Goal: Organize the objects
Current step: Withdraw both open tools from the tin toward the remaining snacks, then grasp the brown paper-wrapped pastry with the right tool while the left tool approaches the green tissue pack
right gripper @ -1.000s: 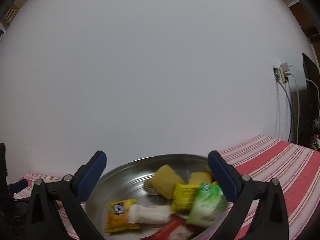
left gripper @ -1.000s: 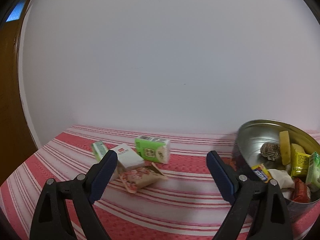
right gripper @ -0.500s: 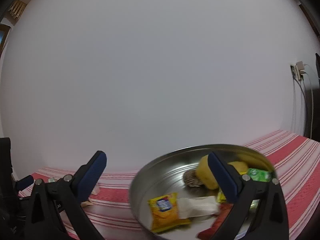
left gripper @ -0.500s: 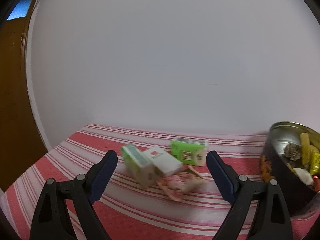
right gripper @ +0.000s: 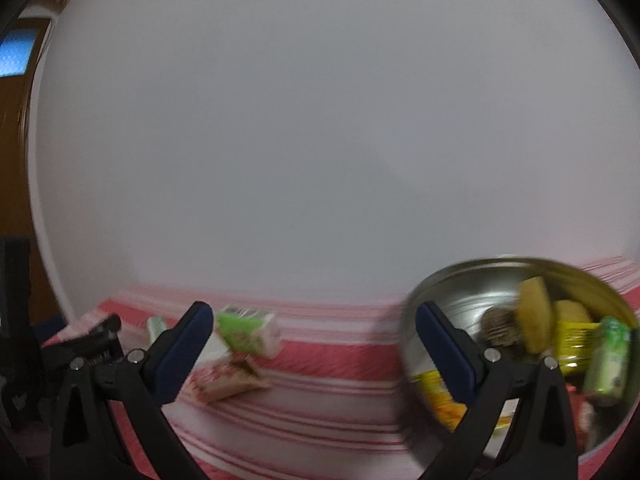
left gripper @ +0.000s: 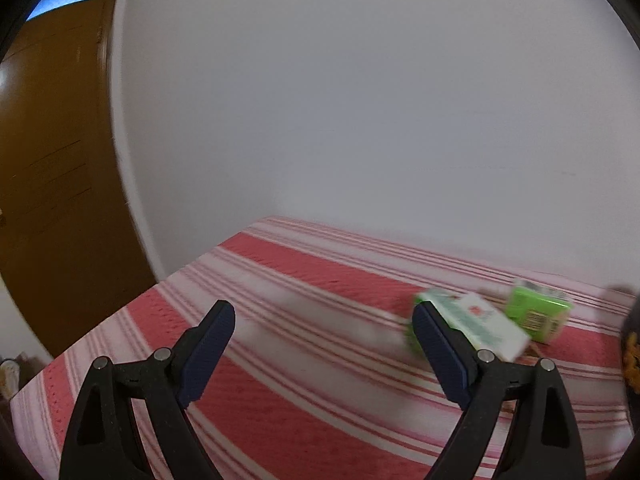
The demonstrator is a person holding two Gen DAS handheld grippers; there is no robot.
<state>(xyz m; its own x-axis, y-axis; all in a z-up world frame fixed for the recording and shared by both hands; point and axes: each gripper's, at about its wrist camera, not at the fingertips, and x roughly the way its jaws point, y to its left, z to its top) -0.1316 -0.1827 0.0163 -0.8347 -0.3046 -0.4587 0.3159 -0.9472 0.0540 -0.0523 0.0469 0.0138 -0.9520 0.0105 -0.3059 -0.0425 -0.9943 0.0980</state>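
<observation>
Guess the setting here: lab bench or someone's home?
Likely a home room: a red-striped cloth covers the surface, a brown wooden door stands left, and snack packets fill a metal tin.

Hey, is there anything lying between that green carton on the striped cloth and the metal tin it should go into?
Nothing visible. In the right wrist view, only bare striped cloth lies between the green carton and the metal tin. The pink snack packet lies in front of the carton, off that line.

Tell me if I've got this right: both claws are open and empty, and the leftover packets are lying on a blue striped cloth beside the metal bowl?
Not quite: the cloth is red striped, as the right wrist view shows. The rest holds: the left claw and right claw are open and empty, with packets beside the metal bowl.
</observation>
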